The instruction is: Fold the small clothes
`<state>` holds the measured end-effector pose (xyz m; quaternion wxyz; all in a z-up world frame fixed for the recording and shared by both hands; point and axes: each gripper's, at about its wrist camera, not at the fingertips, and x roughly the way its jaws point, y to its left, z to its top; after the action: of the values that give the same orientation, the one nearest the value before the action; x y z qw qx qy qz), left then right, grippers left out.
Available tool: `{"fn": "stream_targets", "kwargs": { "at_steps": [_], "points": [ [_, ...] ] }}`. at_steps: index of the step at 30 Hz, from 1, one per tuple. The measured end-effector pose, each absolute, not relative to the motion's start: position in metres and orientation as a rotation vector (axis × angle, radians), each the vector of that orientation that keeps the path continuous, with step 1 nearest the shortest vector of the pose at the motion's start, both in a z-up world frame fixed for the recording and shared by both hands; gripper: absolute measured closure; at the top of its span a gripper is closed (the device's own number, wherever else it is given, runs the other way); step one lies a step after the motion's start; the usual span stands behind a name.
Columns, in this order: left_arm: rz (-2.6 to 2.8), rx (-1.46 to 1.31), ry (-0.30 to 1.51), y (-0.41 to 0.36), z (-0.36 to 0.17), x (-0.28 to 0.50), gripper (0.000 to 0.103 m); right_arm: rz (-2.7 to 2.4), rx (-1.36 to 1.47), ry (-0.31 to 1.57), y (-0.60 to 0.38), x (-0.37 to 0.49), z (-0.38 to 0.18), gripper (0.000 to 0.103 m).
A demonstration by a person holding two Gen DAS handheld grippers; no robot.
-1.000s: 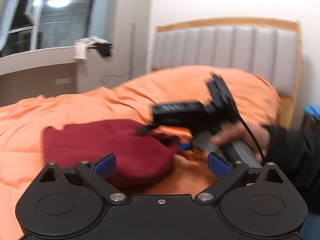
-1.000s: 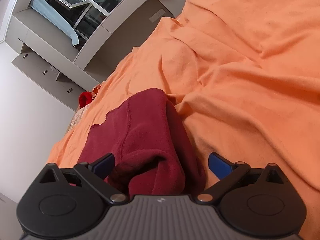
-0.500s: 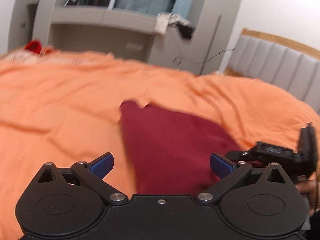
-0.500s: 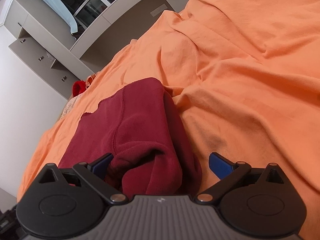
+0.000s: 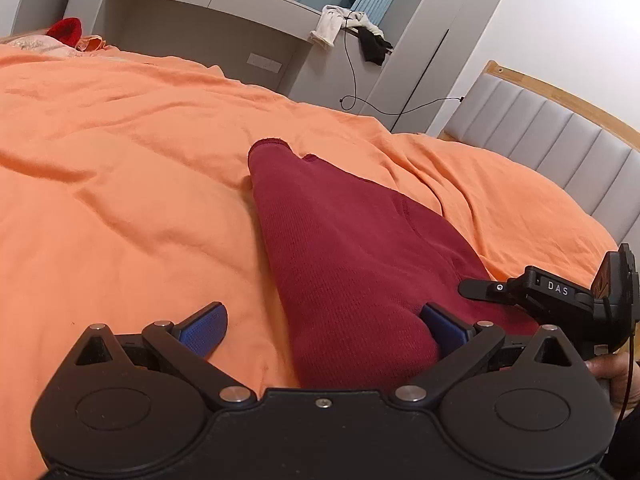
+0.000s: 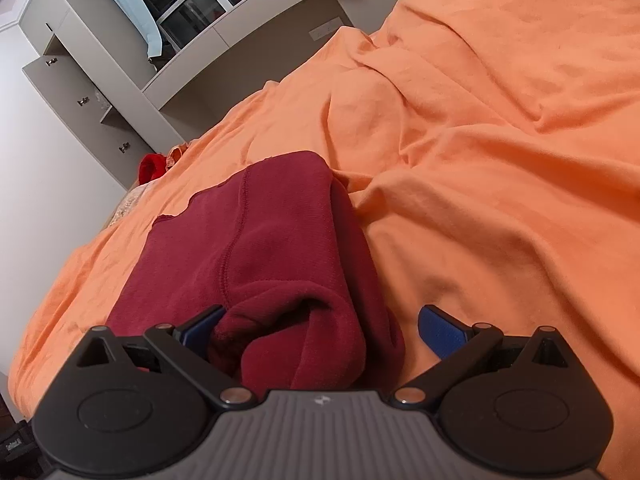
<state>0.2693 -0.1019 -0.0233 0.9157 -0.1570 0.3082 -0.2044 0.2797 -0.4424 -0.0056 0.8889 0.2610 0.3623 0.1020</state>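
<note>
A dark red garment (image 5: 344,256) lies folded on the orange bedspread (image 5: 120,184). My left gripper (image 5: 324,330) is open just above the bed, its jaws straddling the garment's near edge. My right gripper (image 6: 322,330) is open at the garment's (image 6: 260,248) bunched end, with the rolled cloth between its blue fingers (image 6: 440,330). The right gripper's body shows in the left wrist view (image 5: 560,296) at the garment's right side, held by a hand.
A grey padded headboard (image 5: 560,148) with wood trim stands at the right. Grey cabinets and a ledge (image 5: 224,12) with draped clothes (image 5: 348,32) run behind the bed. A bright red item (image 6: 152,166) lies at the far bed corner.
My left gripper has swung left and down, and now faces along the garment from its near edge. My right gripper has stayed at the bunched end, open, shifting only slightly.
</note>
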Motion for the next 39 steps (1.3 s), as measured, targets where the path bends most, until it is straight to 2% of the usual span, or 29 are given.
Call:
{"fn": "stream_targets", "kwargs": {
  "at_steps": [29,39],
  "points": [
    [-0.425,-0.325,0.628,-0.101,-0.025,0.268,0.000,0.207,0.534,0.723,-0.441,0.277,-0.007,0.000],
    [-0.423,-0.324,0.619,-0.100,-0.024,0.268,0.000,0.181,0.955,0.606,-0.491,0.271,-0.011,0.003]
  ]
}}
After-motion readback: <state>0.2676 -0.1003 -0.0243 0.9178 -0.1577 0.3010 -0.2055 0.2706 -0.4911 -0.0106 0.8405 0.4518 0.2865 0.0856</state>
